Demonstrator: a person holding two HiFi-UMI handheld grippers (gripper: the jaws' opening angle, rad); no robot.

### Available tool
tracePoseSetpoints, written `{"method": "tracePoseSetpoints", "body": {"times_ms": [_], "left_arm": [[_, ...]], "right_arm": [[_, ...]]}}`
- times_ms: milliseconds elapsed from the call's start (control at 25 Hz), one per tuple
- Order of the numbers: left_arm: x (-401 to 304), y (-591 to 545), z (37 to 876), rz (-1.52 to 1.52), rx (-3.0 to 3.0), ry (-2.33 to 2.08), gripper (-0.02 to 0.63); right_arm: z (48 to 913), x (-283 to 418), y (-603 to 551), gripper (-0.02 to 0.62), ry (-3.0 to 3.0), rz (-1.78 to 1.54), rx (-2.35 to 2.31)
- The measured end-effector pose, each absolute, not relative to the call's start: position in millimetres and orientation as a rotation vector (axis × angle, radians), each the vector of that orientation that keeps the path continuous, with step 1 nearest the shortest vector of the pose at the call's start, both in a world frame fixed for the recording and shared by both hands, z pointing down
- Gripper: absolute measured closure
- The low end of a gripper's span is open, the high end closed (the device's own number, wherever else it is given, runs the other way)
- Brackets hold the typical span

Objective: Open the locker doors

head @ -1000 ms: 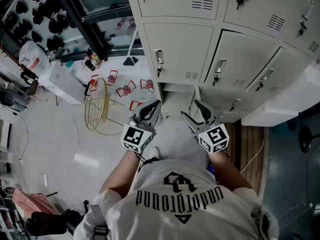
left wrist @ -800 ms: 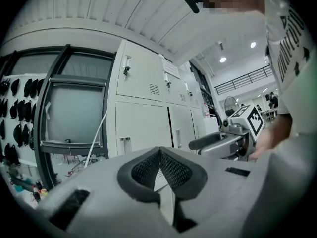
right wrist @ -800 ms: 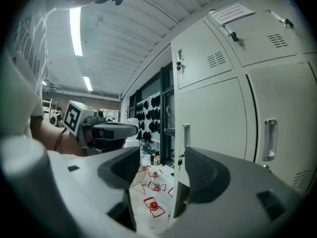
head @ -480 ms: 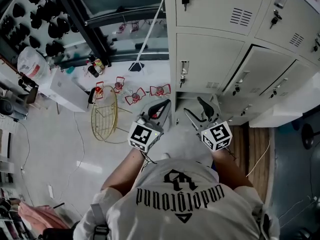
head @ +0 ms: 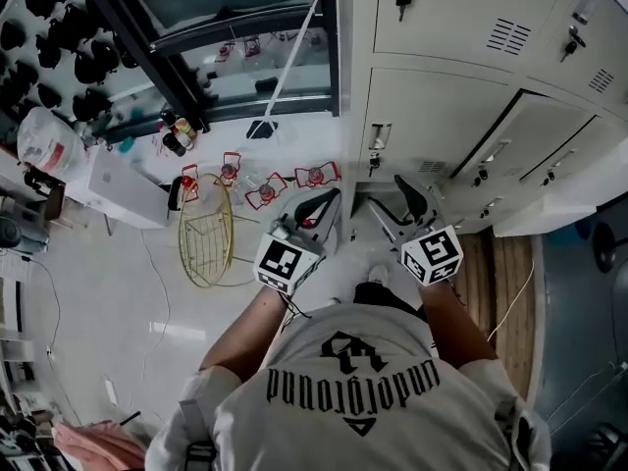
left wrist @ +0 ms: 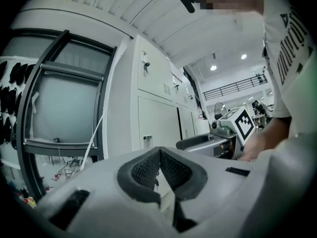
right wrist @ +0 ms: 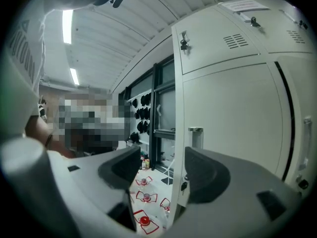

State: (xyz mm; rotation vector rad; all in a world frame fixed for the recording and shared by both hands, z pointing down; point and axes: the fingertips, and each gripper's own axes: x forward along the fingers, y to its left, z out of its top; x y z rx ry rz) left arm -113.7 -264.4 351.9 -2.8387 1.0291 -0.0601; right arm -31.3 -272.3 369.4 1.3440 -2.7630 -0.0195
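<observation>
Shift is noted in head view vs. 1 s ago: locker bank [head: 442,27] has slid toward frame right. The end-column door [head: 432,116], w/ its handle [head: 380,135] and key [head: 374,162], is now set just beyond the grippers, whereas the handle sat further left before. Both grippers have barely moved in frame, so a step or turn by the person is inferred, not a reach.

Left gripper [head: 319,207] is held w/ pads pressed together at the tips, nothing between them. Right gripper [head: 392,199] is held w/ jaws spread. In right gripper view the door edge and handle are seen through the gap, clearly short of contact. No door is touched yet.

A dark line is seen along the edge of the neighbouring door [head: 540,126]; whether it is ajar cannot be told. Other doors appear shut.

Meaning for task: approach phase, prob. near its end. Right gripper is lined up w/ the handle and already spread, so a forward reach and closure on it is judged the next req. Wire basket [head: 203,234] and red-framed items [head: 265,189] lie on the floor left of that door. Hinge side can't be told, so clearance for the swing is unconfirmed.
</observation>
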Motion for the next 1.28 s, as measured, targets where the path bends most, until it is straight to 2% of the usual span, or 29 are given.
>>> {"method": "tracePoseSetpoints", "body": {"times_ms": [640, 1280], "left_arm": [[-100, -355, 375, -0.084, -2.843, 1.100, 0.598], [-108, -379, 378, -0.061, -2.854, 1.140, 0.598]], "right_arm": [[389, -49, -364, 0.322, -2.794, 0.005, 1.187], [392, -59, -385, 0.332, -2.815, 0.044, 1.258]]}}
